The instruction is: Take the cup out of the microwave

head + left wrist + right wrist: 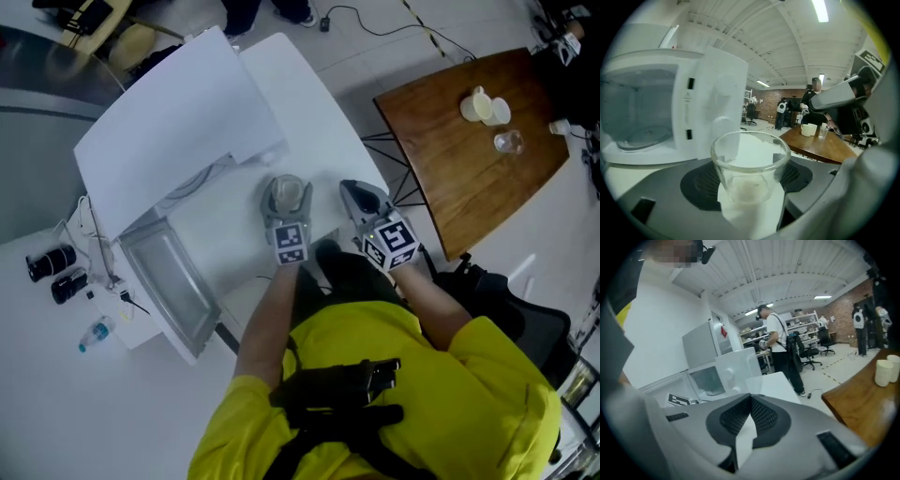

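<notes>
A clear glass cup [750, 154] sits between the dark pads [699, 186] of my left gripper [749, 182], which is shut on it. In the head view the cup [286, 194] is held over the white table, just in front of the white microwave [178, 141]. The microwave's door [173, 281] hangs open. Its cavity [640, 110] holds only the turntable. My right gripper [361, 199] hovers beside the left one, to its right. Its jaws [751, 401] meet at the tips with nothing between them.
A white table [309, 103] carries the microwave. A brown wooden table [469, 159] to the right holds white cups [483, 108] and a glass [508, 142]. Black cylinders [52, 262] and a small bottle [94, 335] lie at the left. A person [780, 348] stands in the background.
</notes>
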The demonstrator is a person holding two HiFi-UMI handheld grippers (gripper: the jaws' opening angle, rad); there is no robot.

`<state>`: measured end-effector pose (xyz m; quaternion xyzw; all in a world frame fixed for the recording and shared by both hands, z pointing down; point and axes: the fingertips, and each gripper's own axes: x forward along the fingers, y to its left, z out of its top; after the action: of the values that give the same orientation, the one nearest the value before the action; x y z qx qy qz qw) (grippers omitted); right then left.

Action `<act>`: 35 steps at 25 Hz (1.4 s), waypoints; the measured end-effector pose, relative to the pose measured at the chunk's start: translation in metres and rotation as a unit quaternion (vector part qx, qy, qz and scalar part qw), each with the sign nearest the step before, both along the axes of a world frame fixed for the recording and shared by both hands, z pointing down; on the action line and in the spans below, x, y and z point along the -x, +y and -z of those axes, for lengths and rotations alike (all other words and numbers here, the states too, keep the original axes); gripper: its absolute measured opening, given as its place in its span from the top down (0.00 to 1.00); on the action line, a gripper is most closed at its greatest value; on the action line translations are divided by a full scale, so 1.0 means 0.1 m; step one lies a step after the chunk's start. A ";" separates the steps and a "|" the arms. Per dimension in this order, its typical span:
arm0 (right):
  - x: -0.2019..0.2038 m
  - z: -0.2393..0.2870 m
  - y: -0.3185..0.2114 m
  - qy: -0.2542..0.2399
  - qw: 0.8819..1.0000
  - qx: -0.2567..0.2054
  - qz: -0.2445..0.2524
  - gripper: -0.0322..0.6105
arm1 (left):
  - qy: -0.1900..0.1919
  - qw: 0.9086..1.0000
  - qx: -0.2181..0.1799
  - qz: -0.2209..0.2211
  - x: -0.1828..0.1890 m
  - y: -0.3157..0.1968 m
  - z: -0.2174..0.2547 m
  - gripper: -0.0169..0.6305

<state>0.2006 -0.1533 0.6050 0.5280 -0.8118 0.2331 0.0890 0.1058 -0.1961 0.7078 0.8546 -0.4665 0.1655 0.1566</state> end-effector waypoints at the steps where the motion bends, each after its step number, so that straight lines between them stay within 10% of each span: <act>1: -0.16 -0.04 0.03 0.006 1.000 0.000 -0.019 0.94 | 0.000 1.000 0.002 -0.017 -0.19 -0.01 -0.05 0.45; 10: -1.07 -0.33 0.19 0.021 0.991 0.016 -0.131 0.94 | -0.008 0.999 0.023 -0.048 -0.80 -0.10 -0.36 0.44; 21: -0.77 -0.21 0.11 0.008 0.995 0.008 -0.101 0.94 | -0.022 0.997 0.030 -0.061 -0.61 0.18 -0.27 0.35; 26: -0.45 0.16 0.16 -0.003 0.999 -0.005 -0.050 0.94 | 0.080 0.995 0.031 -0.049 -0.14 0.58 0.55 0.35; 28: -0.33 0.41 0.17 -0.001 0.999 -0.019 -0.038 0.95 | 0.089 0.996 0.013 -0.027 0.21 0.66 1.04 0.44; 32: 0.01 1.09 0.14 -0.007 0.998 -0.066 -0.006 0.95 | 0.072 0.994 -0.048 0.060 1.07 0.66 2.07 0.97; 35: 0.41 1.64 0.08 -0.016 0.992 -0.117 0.043 0.95 | 0.077 0.985 -0.088 0.123 1.71 0.68 2.72 0.97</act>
<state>0.1597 -0.1453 0.4409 0.4956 -0.8567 0.1409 0.0234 -0.0649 -0.1284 0.4362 0.8115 -0.5672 0.0367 0.1355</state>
